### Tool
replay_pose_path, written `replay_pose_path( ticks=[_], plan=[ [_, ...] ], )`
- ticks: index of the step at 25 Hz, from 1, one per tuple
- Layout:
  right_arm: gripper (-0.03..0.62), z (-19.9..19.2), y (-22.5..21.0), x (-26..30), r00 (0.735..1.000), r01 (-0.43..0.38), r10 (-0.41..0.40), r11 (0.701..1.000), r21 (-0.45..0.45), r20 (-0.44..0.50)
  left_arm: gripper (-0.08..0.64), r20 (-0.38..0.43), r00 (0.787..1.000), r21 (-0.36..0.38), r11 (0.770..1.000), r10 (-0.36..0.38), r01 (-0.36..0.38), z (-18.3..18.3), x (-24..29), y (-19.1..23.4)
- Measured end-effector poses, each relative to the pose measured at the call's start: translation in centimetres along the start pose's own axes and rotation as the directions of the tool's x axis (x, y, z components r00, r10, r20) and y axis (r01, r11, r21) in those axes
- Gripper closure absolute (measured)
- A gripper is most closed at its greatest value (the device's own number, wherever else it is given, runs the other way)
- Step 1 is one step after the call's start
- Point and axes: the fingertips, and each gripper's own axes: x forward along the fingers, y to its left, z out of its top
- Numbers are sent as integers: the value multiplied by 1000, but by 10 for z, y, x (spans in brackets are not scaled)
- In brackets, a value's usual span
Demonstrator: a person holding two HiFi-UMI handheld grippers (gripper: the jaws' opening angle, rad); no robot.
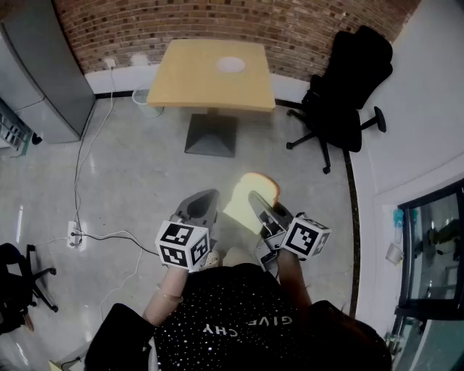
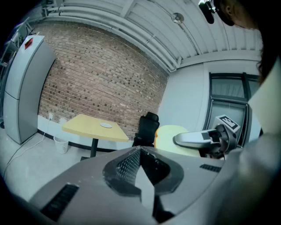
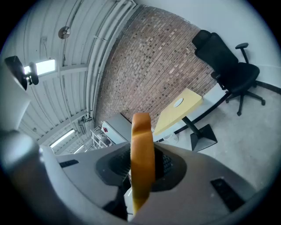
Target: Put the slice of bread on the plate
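A slice of bread (image 1: 248, 201) with a brown crust is held edge-on between the jaws of my right gripper (image 1: 262, 209), which is shut on it. In the right gripper view the bread (image 3: 142, 160) stands upright between the two pads. My left gripper (image 1: 197, 209) is beside it on the left, shut with nothing in it; the left gripper view shows its jaws (image 2: 139, 163) together. A small white plate (image 1: 231, 64) lies on the yellow table (image 1: 190, 81) far ahead. From the left gripper view the plate (image 2: 106, 125) is a small disc on the tabletop.
A black office chair (image 1: 346, 101) stands right of the table. A grey cabinet (image 1: 43, 69) is at the left wall, a white bin (image 1: 146, 100) beside the table, and cables with a power strip (image 1: 75, 233) lie on the floor. A brick wall (image 1: 239, 22) runs behind.
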Motion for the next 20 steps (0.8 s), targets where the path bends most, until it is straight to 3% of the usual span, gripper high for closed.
replay_pose_path(
  ticks=[7, 12, 20],
  plan=[
    [494, 1, -9, 9, 1000, 26, -26, 999, 22, -5, 551, -5, 1000, -46, 998, 31, -31, -8, 0, 20],
    [494, 30, -25, 38, 1000, 25, -25, 1000, -1, -2, 551, 17, 998, -60, 997, 58, -57, 7, 28, 43],
    [494, 96, -60, 99, 999, -24, 23, 1000, -5, -38, 551, 17, 996, -24, 996, 92, -91, 47, 107, 71]
  ],
)
